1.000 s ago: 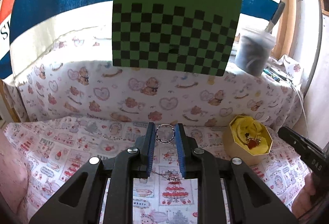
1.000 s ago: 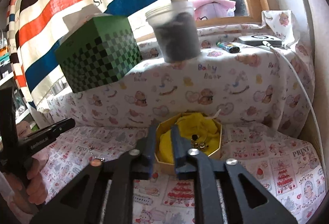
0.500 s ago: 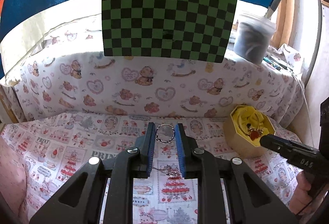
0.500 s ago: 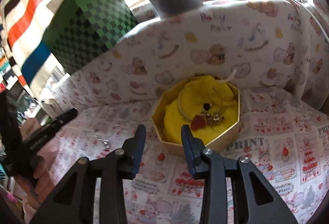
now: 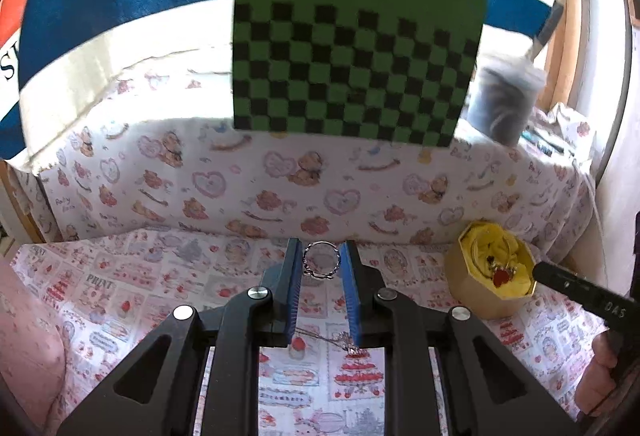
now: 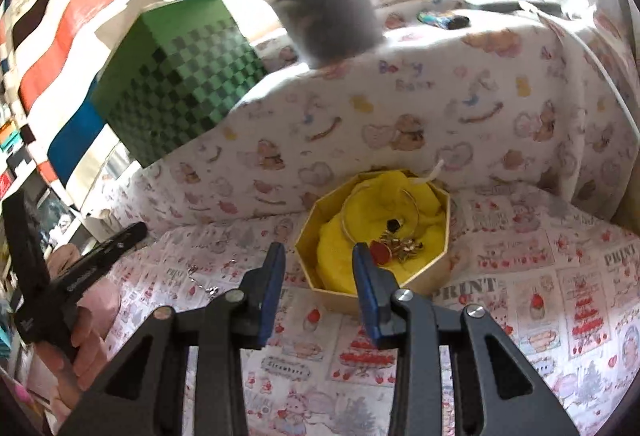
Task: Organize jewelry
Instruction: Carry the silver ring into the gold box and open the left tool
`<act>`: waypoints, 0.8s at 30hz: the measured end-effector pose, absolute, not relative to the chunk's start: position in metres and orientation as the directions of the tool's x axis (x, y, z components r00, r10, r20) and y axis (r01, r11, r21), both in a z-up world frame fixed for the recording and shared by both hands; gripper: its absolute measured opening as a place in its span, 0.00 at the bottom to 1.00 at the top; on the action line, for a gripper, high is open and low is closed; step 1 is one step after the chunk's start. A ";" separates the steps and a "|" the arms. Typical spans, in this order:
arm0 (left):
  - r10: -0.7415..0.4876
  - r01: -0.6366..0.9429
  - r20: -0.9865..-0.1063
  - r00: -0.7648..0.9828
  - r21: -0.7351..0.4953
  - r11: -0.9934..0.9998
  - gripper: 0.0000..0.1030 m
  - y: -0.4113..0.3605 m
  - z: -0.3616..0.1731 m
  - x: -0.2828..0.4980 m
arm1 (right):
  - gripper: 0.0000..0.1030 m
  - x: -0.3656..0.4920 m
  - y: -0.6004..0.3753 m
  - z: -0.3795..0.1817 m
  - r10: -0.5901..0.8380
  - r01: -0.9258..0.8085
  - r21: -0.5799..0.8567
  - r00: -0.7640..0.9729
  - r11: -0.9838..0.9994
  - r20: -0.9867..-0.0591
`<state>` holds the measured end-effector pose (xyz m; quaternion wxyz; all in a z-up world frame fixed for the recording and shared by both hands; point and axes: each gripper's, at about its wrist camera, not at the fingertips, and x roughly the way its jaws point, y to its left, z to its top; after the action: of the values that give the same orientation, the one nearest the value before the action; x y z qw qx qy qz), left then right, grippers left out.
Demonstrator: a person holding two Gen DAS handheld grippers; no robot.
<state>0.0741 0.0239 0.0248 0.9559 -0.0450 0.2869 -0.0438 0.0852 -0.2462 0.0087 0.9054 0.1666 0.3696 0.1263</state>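
My left gripper (image 5: pixel 321 261) is shut on a silver ring (image 5: pixel 320 265), held between its blue pads above the printed cloth. A thin chain with a small pendant (image 5: pixel 344 342) hangs or lies below the jaws. An octagonal gold box (image 6: pixel 372 232) with yellow lining holds a gold hoop, a red charm and gold pieces; it also shows in the left wrist view (image 5: pixel 494 270) at the right. My right gripper (image 6: pixel 318 256) is open and empty, its fingers just in front of the box's near left rim. A small silver chain (image 6: pixel 202 278) lies on the cloth left of it.
A green checkered box (image 5: pixel 352 48) and a grey plastic cup (image 5: pixel 502 100) stand on the raised ledge behind. The bear-print cloth (image 6: pixel 440 108) drapes down the ledge front. A striped cloth hangs at the back. The left gripper's handle (image 6: pixel 80 272) shows at the left.
My right gripper has opened and tilted down toward the gold box, closing in on its rim. My left gripper keeps hold of the ring and has shifted only slightly.
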 end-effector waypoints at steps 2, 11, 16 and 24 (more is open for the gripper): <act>-0.130 0.067 -0.549 0.825 -0.132 0.989 0.18 0.030 0.028 0.075 | 0.32 0.082 -0.249 0.013 0.323 -0.087 0.381 0.718 0.920 -0.616; -0.321 0.246 -0.624 0.713 -0.206 0.947 0.18 -0.002 0.042 0.076 | 0.32 0.082 -0.286 0.015 0.225 0.017 0.370 0.769 0.929 -0.599; -0.396 0.342 -0.668 0.630 -0.219 0.914 0.18 -0.064 0.049 0.099 | 0.32 0.089 -0.313 0.008 0.327 0.024 0.516 0.747 0.856 -0.579; -0.429 0.363 -0.752 0.501 -0.268 0.893 0.18 -0.141 0.010 0.143 | 0.33 0.090 -0.339 -0.001 0.310 0.095 0.558 0.748 0.825 -0.587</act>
<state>0.1430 -0.1409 0.0101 0.8655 -0.0372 0.4440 -0.2288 0.0903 -0.3394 -0.0011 0.8887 0.2899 0.3501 0.0605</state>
